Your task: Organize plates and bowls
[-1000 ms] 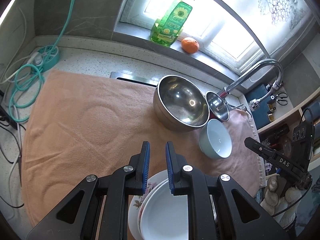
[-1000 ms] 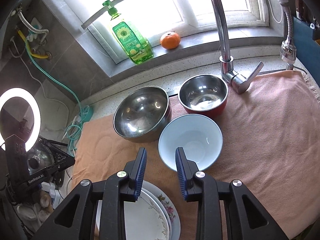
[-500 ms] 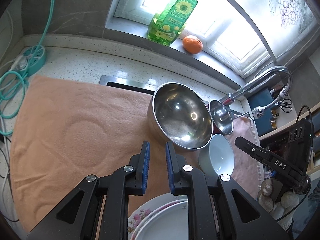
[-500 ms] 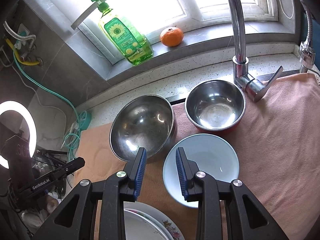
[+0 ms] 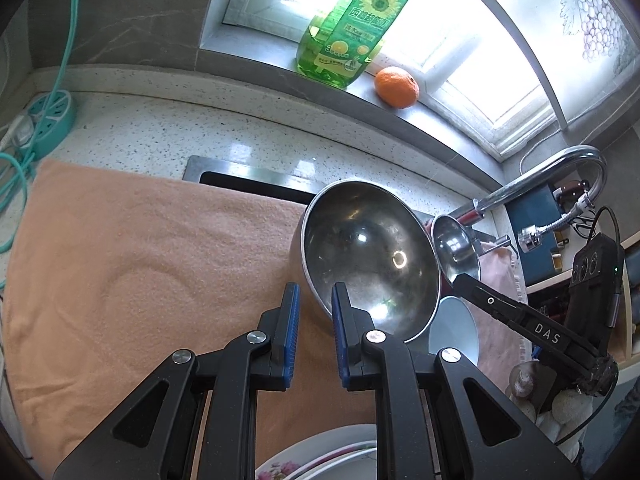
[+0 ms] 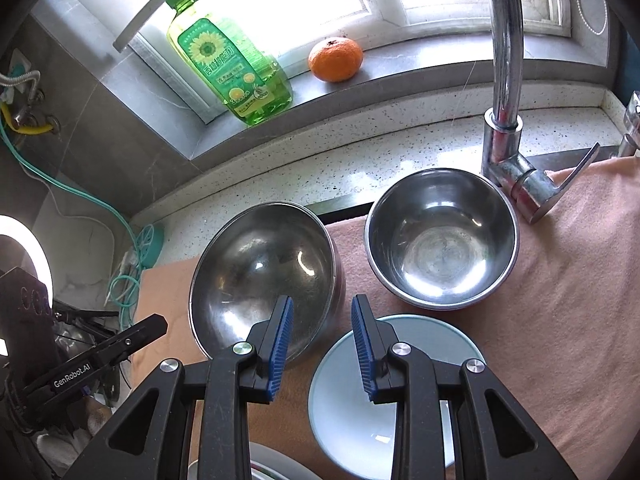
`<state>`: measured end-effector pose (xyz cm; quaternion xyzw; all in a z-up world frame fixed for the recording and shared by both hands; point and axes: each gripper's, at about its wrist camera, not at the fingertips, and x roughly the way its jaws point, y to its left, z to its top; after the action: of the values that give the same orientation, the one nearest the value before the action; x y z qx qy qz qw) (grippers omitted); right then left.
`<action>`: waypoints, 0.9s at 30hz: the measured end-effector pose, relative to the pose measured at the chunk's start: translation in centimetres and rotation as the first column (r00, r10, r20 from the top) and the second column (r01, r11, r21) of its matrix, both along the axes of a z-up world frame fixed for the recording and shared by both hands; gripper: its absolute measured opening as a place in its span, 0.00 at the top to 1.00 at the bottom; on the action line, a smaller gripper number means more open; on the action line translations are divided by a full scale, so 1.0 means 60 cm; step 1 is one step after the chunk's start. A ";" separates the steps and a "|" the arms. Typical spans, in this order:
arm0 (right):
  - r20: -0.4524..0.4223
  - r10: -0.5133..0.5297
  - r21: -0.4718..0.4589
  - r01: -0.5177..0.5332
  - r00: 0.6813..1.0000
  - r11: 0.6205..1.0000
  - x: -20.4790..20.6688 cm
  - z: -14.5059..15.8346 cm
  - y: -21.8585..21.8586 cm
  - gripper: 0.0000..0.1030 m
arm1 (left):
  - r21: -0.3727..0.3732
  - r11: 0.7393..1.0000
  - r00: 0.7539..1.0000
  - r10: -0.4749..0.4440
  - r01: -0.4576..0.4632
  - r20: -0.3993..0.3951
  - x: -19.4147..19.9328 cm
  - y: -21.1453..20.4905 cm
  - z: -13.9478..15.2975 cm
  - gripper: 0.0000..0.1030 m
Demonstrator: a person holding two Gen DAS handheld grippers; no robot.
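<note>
As both grippers have advanced across the towel (image 5: 132, 264) from its near edge, the plate stack (image 5: 320, 460) has slipped almost out of view. The left gripper (image 5: 314, 336), nearly closed and empty, nears the large steel bowl (image 5: 368, 256); the right gripper (image 6: 322, 344), narrowly parted and empty, hangs between that bowl and the pale blue bowl (image 6: 424, 344). Bowls appear next.
</note>
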<state>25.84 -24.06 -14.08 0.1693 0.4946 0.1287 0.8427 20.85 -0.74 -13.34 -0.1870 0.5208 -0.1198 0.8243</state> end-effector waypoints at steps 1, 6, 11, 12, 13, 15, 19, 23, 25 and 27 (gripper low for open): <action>-0.001 0.000 0.000 0.000 1.000 1.000 0.004 -0.002 0.000 0.73 | 0.001 1.000 1.000 0.000 0.000 -0.002 0.003 -0.001 -0.002 0.86; -0.014 0.004 -0.005 -0.004 1.000 1.000 0.022 -0.011 0.003 0.73 | 0.018 1.000 1.000 0.006 -0.006 -0.006 0.016 -0.003 -0.010 0.86; -0.025 0.009 -0.004 -0.010 1.000 1.000 0.032 -0.018 0.006 0.73 | 0.019 1.000 1.000 0.005 -0.004 -0.017 0.025 -0.006 -0.019 0.86; -0.025 0.011 -0.006 -0.011 1.000 1.000 0.033 -0.018 0.008 0.73 | 0.022 1.000 1.000 0.004 -0.004 -0.019 0.026 -0.007 -0.020 0.86; -0.025 0.014 -0.009 -0.014 1.000 1.000 0.034 -0.019 0.009 0.73 | 0.022 1.000 1.000 0.004 -0.003 -0.021 0.028 -0.008 -0.023 0.86; -0.027 0.015 -0.016 -0.015 1.000 1.000 0.037 -0.021 0.012 0.73 | 0.022 1.000 1.000 0.003 -0.002 -0.026 0.030 -0.009 -0.026 0.86; -0.037 0.013 -0.024 -0.014 0.999 1.000 0.042 -0.028 0.013 0.73 | 0.022 1.000 0.999 0.001 0.000 -0.034 0.033 -0.012 -0.034 0.86; -0.041 0.024 -0.037 -0.025 0.999 0.999 0.044 -0.032 0.020 0.74 | 0.017 1.000 0.999 0.001 -0.001 -0.042 0.036 -0.011 -0.042 0.86; -0.045 0.029 -0.038 -0.031 0.999 0.999 0.044 -0.034 0.022 0.78 | 0.018 1.000 0.999 -0.001 0.001 -0.042 0.036 -0.012 -0.046 0.86; -0.049 0.037 -0.040 -0.039 0.998 0.998 0.044 -0.037 0.024 0.82 | 0.018 1.000 0.999 -0.002 0.003 -0.043 0.036 -0.013 -0.047 0.86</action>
<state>28.47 -22.60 -16.27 0.1457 0.5206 0.1305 0.8311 23.00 -1.53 -16.18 -0.1815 0.5397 -0.1120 0.8144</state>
